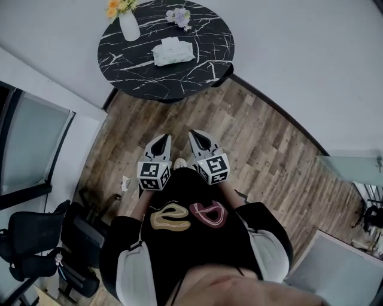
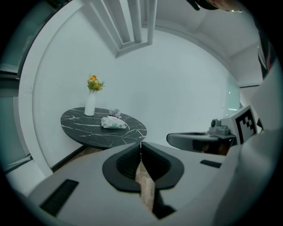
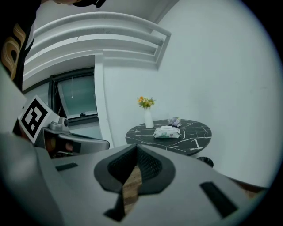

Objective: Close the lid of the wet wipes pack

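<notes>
The wet wipes pack (image 1: pixel 173 51) lies in the middle of a round black marble table (image 1: pixel 203 72), far ahead of me; it also shows small in the left gripper view as the pack (image 2: pixel 113 123) and in the right gripper view as the pack (image 3: pixel 166 132). Whether its lid stands up or lies flat is too small to tell. My left gripper (image 1: pixel 160 143) and right gripper (image 1: pixel 200 138) are held side by side close to my body, over the wooden floor, both shut with nothing between the tips. The left gripper (image 2: pixel 141 143) and right gripper (image 3: pixel 135 146) both point toward the table.
A white vase with yellow flowers (image 1: pixel 128 23) stands at the table's left edge, a small purple flower bunch (image 1: pixel 179 16) at its back. Wooden floor (image 1: pixel 269 143) lies between me and the table. A black office chair (image 1: pixel 36 239) is at my left, near a glass partition (image 1: pixel 30 143).
</notes>
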Demonstrator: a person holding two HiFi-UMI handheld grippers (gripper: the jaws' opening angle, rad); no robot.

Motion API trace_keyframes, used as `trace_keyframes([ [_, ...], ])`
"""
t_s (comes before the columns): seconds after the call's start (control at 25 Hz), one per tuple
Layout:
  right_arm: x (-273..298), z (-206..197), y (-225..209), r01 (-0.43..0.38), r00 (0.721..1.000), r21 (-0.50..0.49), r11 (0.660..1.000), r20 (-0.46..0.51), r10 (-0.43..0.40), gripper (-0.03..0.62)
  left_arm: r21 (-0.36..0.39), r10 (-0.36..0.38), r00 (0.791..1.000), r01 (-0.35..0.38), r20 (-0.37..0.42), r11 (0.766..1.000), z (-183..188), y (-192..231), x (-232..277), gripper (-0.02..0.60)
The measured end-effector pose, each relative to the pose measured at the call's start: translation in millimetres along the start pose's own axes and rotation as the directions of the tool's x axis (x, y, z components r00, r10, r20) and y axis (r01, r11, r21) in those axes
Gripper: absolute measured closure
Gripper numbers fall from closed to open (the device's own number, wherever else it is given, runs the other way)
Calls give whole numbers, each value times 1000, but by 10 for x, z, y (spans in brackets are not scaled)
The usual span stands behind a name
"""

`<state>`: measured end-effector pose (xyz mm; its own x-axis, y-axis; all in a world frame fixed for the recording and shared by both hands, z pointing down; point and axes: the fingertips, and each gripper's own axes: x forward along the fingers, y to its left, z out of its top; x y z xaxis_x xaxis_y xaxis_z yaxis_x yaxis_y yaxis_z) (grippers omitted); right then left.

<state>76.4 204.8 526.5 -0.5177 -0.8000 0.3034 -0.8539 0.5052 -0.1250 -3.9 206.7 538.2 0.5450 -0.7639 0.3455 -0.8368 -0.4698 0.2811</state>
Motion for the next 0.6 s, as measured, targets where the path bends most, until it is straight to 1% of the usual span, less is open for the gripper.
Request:
trace_keyframes([
  [0.32, 57, -16, -153, 14, 1000, 17, 1000, -10, -13, 583, 4, -15, 1000, 15, -1, 1000, 70, -8, 206, 561],
  [0.6, 277, 74, -373, 56, 998, 33, 998, 0, -56, 583, 35, -38, 999, 38, 3, 999, 269, 149, 505, 561],
])
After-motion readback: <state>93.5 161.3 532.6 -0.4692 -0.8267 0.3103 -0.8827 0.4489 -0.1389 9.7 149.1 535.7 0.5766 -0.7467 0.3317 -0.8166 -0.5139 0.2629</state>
